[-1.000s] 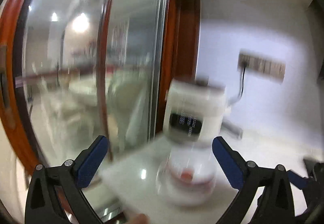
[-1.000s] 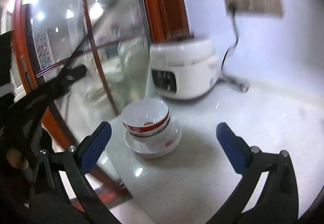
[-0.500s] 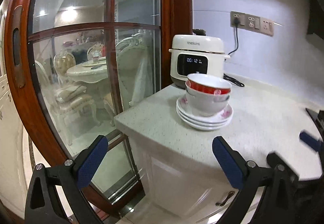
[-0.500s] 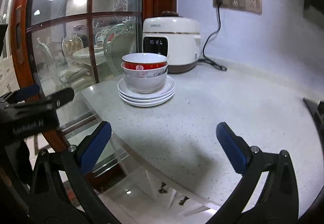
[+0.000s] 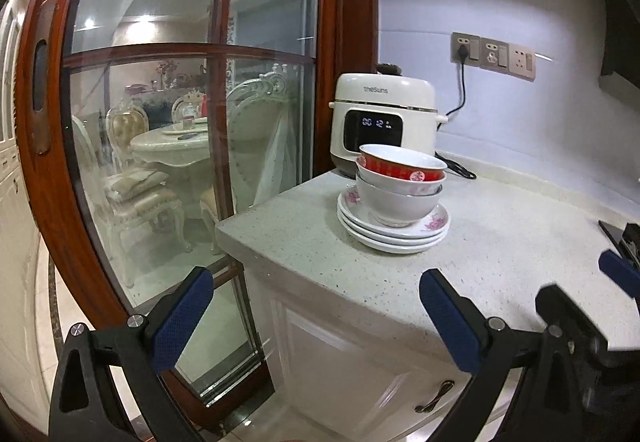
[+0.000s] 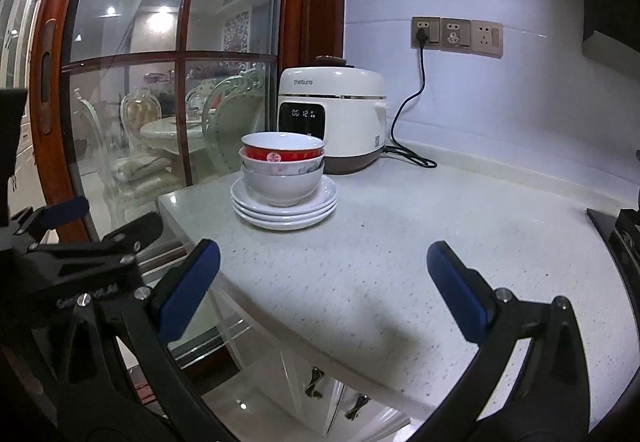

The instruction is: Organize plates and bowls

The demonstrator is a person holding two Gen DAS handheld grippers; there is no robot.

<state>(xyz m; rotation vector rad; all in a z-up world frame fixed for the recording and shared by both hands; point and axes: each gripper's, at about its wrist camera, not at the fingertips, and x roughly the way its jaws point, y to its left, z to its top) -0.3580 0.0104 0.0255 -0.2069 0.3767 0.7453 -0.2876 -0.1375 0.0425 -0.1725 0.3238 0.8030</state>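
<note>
Three white plates (image 5: 394,234) (image 6: 285,208) lie stacked near the counter's left corner. Three nested bowls stand on them: a white one (image 5: 396,202) (image 6: 280,184) at the bottom, a second inside it, and a red-banded bowl (image 5: 402,164) (image 6: 282,148) on top. My left gripper (image 5: 316,316) is open and empty, held off the counter's front-left corner, well short of the stack. My right gripper (image 6: 324,288) is open and empty over the counter's front edge, apart from the stack. The left gripper also shows in the right wrist view (image 6: 64,242) at the far left.
A white rice cooker (image 5: 384,122) (image 6: 334,118) stands behind the stack, its cord (image 6: 404,122) plugged into a wall socket (image 6: 424,34). A wood-framed glass door (image 5: 160,122) is to the left. A black hob edge (image 6: 616,234) is at the right. The speckled countertop (image 6: 440,226) spreads right of the stack.
Both grippers have pulled back and down from the stack, which now looks smaller and farther off. The views have gone from blurred to steady. Both stay open.
</note>
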